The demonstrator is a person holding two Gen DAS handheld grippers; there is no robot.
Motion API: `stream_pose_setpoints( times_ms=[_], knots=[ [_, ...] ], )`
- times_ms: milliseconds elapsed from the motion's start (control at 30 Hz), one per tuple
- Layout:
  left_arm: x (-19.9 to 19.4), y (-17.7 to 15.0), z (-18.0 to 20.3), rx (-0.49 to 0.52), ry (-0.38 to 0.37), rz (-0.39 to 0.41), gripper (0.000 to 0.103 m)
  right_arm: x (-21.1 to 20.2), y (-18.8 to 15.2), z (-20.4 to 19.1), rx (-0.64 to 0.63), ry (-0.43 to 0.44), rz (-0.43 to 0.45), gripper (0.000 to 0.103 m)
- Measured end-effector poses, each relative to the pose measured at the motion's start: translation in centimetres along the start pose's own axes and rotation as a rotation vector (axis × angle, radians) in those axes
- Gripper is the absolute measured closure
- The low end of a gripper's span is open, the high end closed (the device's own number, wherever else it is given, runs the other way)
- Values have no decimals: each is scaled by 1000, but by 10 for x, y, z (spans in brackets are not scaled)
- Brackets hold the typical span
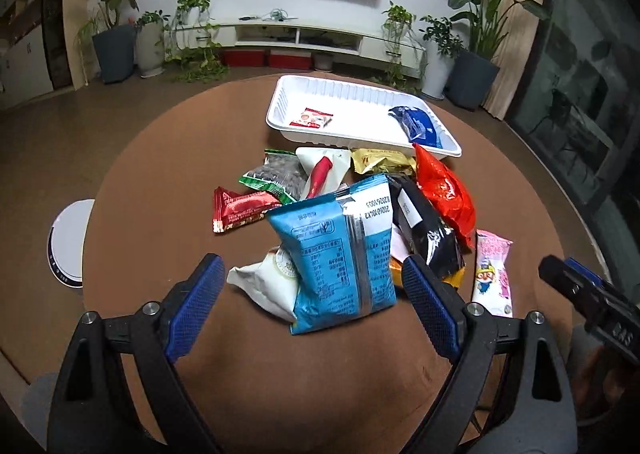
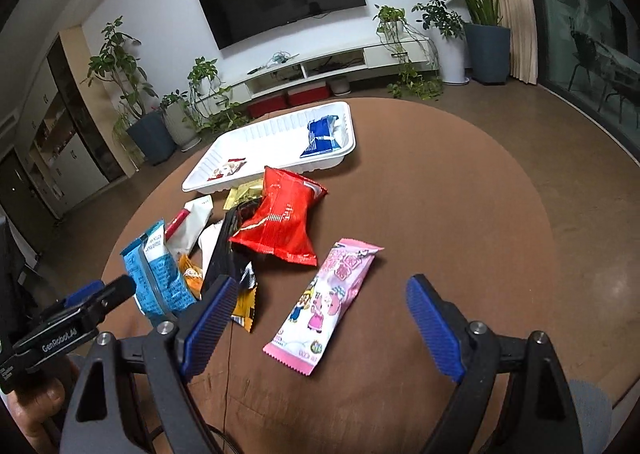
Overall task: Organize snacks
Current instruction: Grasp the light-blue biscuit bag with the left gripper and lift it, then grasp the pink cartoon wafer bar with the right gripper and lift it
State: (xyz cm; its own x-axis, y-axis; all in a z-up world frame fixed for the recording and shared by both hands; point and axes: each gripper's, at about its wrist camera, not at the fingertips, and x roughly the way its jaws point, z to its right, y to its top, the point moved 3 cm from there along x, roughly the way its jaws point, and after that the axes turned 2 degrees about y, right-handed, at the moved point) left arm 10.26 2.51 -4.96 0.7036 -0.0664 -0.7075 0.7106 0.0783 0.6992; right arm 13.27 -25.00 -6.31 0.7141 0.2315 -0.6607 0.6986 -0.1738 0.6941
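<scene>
A pile of snack packets lies on the round brown table (image 1: pixel 160 173). My left gripper (image 1: pixel 312 282) is open, its jaws either side of a light blue packet (image 1: pixel 340 254) without touching it. My right gripper (image 2: pixel 320 306) is open and empty, just behind a pink packet (image 2: pixel 332 294), which also shows in the left wrist view (image 1: pixel 494 274). A red packet (image 2: pixel 284 221) and a black packet (image 1: pixel 424 230) lie in the pile. The white tray (image 1: pixel 320 91) at the far side holds a dark blue packet (image 1: pixel 418 123) and a small red-and-white packet (image 1: pixel 312 118).
A white packet (image 1: pixel 264 282), a small red packet (image 1: pixel 236 207), a green seed packet (image 1: pixel 276 173) and a gold packet (image 1: pixel 380 161) lie around the pile. A white round stool (image 1: pixel 70 242) stands left of the table. Plants and a TV unit stand behind.
</scene>
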Motion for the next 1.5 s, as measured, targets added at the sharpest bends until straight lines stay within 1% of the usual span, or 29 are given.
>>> stream_pose_setpoints(
  times_ms=[200,333,533,567,600,667,700,800,833,1000,1067,1267,1400,1500],
  knots=[
    [22,7,5,-15,36,-27,13,1,-7,1,8,-8,-16,14],
    [34,9,11,3,77,-38,13,3,-9,2,13,-11,-28,14],
    [55,12,21,46,106,-48,13,7,-12,2,15,-10,-39,14],
    [57,13,22,52,107,-47,14,8,-13,3,15,-11,-40,14],
    [59,14,22,59,108,-46,18,8,-14,3,15,-13,-41,14],
    [61,15,23,72,99,-41,25,9,-15,5,22,-14,-44,14],
    [61,15,23,78,96,-36,31,10,-15,6,25,-14,-45,14],
    [63,16,22,88,81,-30,38,12,-16,6,26,-14,-48,14],
    [64,16,22,92,74,-29,40,12,-17,6,24,-15,-49,14],
    [61,16,20,94,24,-21,52,12,-18,6,23,-16,-48,14],
    [59,14,20,105,12,-21,55,12,-17,6,22,-17,-47,14],
    [55,11,19,108,-34,-28,58,15,-18,6,23,-23,-55,14],
    [51,10,16,116,-32,-28,58,17,-17,9,29,-39,-60,14],
    [45,8,13,113,-34,-32,58,25,-15,10,30,-51,-91,14]
  ],
)
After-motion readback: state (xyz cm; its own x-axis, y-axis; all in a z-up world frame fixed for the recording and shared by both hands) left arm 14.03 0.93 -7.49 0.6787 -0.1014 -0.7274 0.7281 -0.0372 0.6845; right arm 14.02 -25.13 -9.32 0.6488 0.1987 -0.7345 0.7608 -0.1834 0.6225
